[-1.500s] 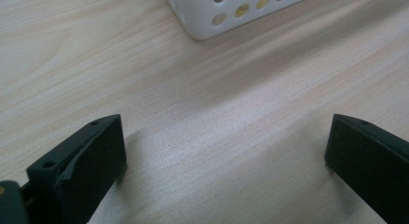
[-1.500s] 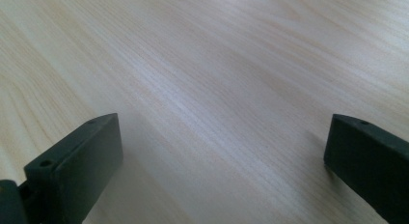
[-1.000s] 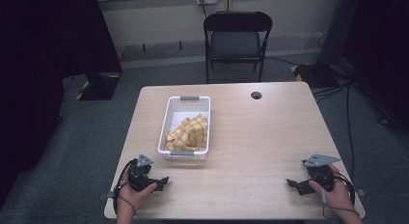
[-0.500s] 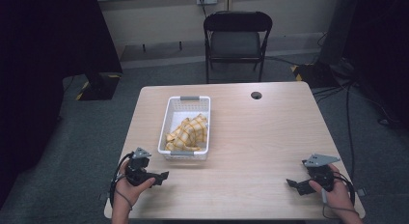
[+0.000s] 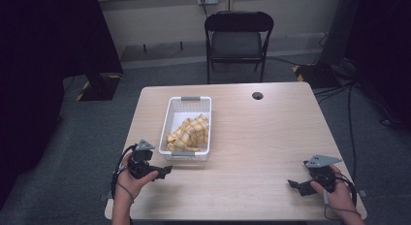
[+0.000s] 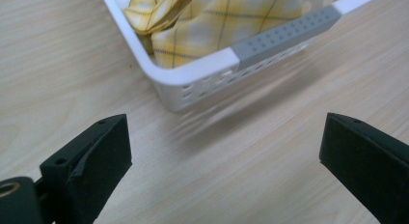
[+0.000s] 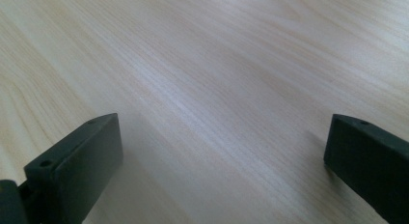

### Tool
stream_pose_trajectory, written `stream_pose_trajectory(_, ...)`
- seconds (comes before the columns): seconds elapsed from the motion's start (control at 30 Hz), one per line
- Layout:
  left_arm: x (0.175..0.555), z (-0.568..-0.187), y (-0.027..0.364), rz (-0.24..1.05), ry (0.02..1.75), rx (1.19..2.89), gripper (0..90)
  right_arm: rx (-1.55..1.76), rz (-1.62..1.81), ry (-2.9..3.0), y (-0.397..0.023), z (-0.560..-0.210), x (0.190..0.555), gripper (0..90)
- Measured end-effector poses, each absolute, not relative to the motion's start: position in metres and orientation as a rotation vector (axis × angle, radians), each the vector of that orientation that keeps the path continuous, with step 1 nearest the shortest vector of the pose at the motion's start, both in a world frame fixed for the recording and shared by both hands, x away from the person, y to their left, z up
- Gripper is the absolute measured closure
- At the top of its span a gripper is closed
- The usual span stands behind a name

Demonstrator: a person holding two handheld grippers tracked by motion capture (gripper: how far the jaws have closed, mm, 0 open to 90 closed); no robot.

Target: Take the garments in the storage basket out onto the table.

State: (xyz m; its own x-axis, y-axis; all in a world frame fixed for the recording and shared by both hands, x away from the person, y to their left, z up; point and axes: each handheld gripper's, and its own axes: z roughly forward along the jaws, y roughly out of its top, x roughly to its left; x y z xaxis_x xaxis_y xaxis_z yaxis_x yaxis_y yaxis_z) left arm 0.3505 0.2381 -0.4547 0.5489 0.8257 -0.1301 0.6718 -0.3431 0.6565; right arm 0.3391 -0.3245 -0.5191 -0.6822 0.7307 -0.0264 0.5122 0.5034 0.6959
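Yellow plaid cloth [image 5: 189, 133] bunched in white basket [image 5: 170, 119] | likely soft, light, limp; pinch a raised fold | left gripper [image 5: 162, 171] jaws wide apart beside basket corner | right gripper [image 5: 296, 184] jaws spread, empty

Lab: black curtains [image 5: 43, 50], floor cables [image 5: 358, 89], folding chair [image 5: 237, 38].

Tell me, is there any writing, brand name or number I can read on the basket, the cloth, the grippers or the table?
None can be read.
White basket: no label; its grey handle shows just rows of dots.
Yellow checked cloth: only the pattern.
Left gripper and right gripper: plain black jaws, no marking.
Table: bare wood grain.
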Motion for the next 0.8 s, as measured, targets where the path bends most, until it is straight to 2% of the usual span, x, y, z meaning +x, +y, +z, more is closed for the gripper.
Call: stream_pose_trajectory(0.8, 0.379, -0.428, 0.210, 0.300, 1.122, 2.133, 3.6, 1.041, 0.970, 2.433, -0.325, -0.519, 0.339, 0.0)
